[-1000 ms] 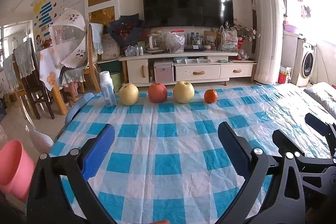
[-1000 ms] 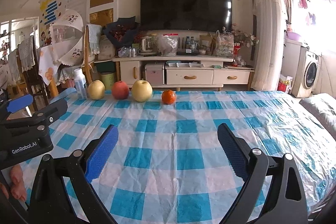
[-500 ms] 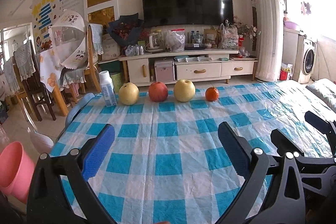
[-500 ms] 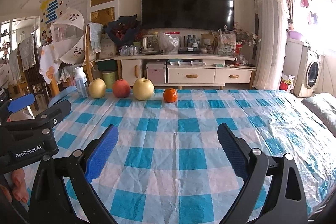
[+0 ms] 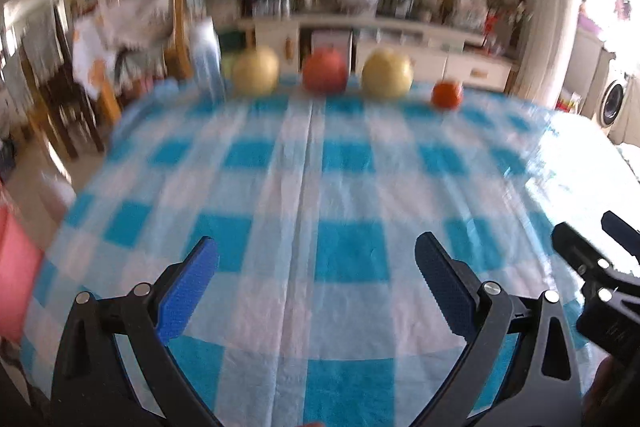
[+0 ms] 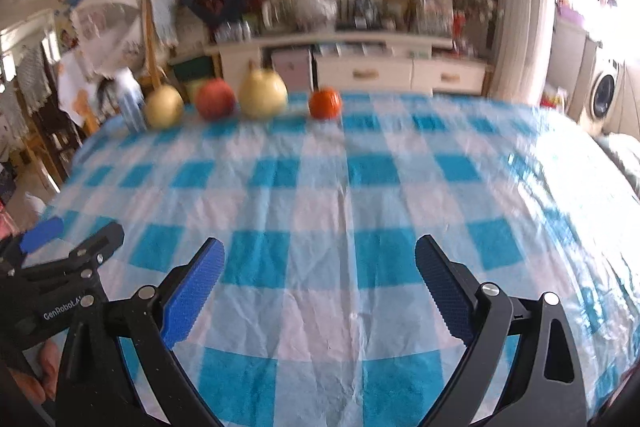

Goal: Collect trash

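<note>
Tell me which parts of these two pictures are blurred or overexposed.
Left wrist view: bottle and fruit row smeared by motion, glare at right edge, left gripper sharp. Right wrist view: background shelf blurred, tablecloth washed out at right, right gripper sharp.

Both my wrist views have gone blurred with motion, where 0.5 s ago they were sharp. In the left wrist view the row of fruit at the far edge of the checked tablecloth (image 5: 344, 187) now sits higher and larger: the red apple (image 5: 324, 71) and the 2 yellow pears (image 5: 256, 70) have come closer, and the television is cut off at the top. The pink bin (image 5: 16, 275) has slid further toward the left edge. In the right wrist view the orange (image 6: 325, 103) has also grown nearer, and the left gripper (image 6: 72, 239) beside me has shifted forward over the cloth.
</note>
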`<state>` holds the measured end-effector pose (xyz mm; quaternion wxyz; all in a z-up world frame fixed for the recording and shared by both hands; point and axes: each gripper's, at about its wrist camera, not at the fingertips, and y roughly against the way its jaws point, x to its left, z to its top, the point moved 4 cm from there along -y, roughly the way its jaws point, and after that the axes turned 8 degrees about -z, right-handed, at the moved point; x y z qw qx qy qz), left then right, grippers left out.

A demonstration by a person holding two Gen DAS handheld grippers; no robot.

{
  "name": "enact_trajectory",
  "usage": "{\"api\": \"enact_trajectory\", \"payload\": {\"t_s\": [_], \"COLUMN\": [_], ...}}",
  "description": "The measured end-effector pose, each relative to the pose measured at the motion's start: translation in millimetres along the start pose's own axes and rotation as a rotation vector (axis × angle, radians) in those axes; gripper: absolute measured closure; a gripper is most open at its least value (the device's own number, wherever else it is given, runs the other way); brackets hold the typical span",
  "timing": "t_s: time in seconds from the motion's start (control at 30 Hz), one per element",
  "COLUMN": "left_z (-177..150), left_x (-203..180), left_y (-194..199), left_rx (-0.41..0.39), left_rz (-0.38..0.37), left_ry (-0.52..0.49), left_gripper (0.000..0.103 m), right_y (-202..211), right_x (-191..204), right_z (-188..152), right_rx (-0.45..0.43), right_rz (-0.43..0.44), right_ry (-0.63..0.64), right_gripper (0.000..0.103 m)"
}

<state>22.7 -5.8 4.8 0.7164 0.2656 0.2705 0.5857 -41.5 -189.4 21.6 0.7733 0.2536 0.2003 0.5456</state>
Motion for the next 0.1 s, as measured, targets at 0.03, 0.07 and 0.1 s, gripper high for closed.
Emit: {"api": "enact_trajectory", "payload": {"t_s": [0.03,0.07,0.1], "left_z": [-3.2,-6.3,-9.1], "left_x": [3.0,5.5,6.6], "left_y": [-9.7,-17.4,-23.8], "left_rx": [0.03,0.052,0.069], "left_rz": [0.001,0.003,0.003], "left_ry": [0.006,0.01,0.013], "left_gripper": [0.004,0.004,0.004], "right_y": [-7.9,-15.0,-24.3], "right_x": [1.7,3.0,6.1], "right_z": [-2.1,-4.4,-6.6], "right_rx": [0.024,0.045,0.074], "right_rz": [-0.005,-0.008,-0.011], "right_ry": [0.002,0.003,0.003], "right_gripper": [0.008,0.008,0.008]}}
